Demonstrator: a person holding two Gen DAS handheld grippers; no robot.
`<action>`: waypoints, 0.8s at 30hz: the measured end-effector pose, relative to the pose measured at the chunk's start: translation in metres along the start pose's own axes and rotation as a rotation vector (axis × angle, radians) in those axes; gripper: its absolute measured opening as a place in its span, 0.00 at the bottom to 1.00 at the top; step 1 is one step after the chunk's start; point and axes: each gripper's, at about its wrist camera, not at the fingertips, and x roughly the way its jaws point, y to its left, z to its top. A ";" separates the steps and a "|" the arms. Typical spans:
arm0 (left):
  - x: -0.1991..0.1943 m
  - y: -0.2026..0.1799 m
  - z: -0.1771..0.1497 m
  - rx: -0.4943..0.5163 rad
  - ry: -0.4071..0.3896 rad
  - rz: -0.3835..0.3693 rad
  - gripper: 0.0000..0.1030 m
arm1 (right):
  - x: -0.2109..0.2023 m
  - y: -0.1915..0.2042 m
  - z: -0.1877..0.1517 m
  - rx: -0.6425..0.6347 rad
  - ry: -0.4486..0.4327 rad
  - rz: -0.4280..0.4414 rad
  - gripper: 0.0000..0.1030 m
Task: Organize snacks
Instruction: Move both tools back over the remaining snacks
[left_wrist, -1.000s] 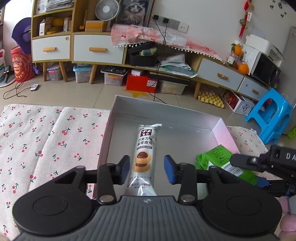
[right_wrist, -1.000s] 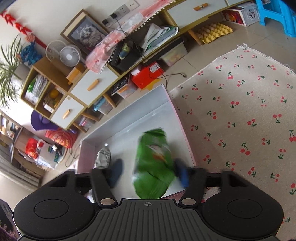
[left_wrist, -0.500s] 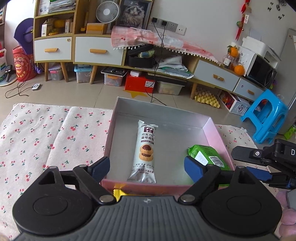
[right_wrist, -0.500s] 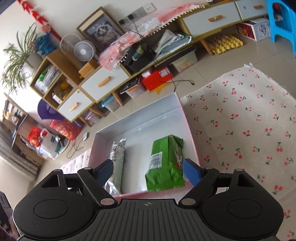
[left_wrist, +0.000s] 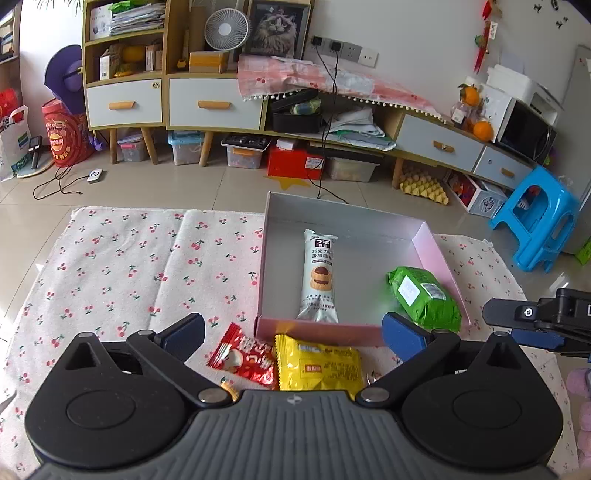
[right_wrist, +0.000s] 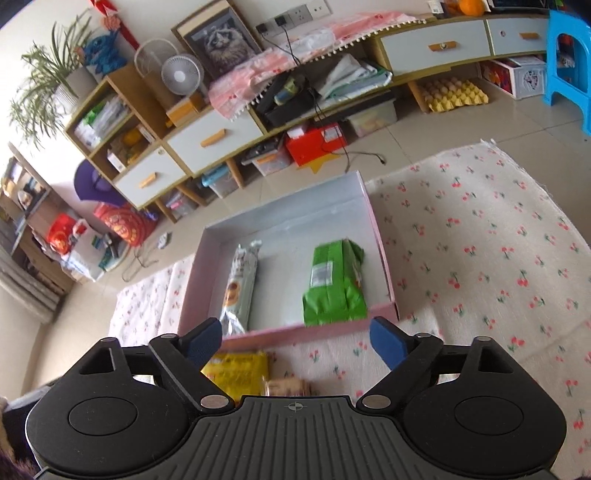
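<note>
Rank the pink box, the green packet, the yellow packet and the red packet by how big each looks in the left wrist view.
1. pink box
2. yellow packet and green packet: look alike; the yellow lies nearer the camera and is partly hidden, so unranked.
3. red packet, partly hidden.

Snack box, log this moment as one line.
box: cookie pack, green pack inside | mat: yellow pack, red pack | left gripper open | right gripper open

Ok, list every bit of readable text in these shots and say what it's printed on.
"巧克力", partly legible: white cookie pack in the pink box.
Yellow packet: label too small to read.
Red packet: white characters too blurred.
Green pack: white sticker and barcode unreadable.
</note>
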 end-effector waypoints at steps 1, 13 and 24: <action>-0.003 0.001 -0.002 0.004 0.004 -0.005 0.99 | -0.001 0.002 -0.003 -0.003 0.012 -0.004 0.88; -0.015 0.011 -0.032 0.059 0.069 0.020 0.99 | -0.004 0.017 -0.047 -0.103 0.092 -0.003 0.88; -0.020 0.046 -0.054 0.053 0.087 0.057 0.99 | 0.012 0.017 -0.079 -0.229 0.114 -0.012 0.90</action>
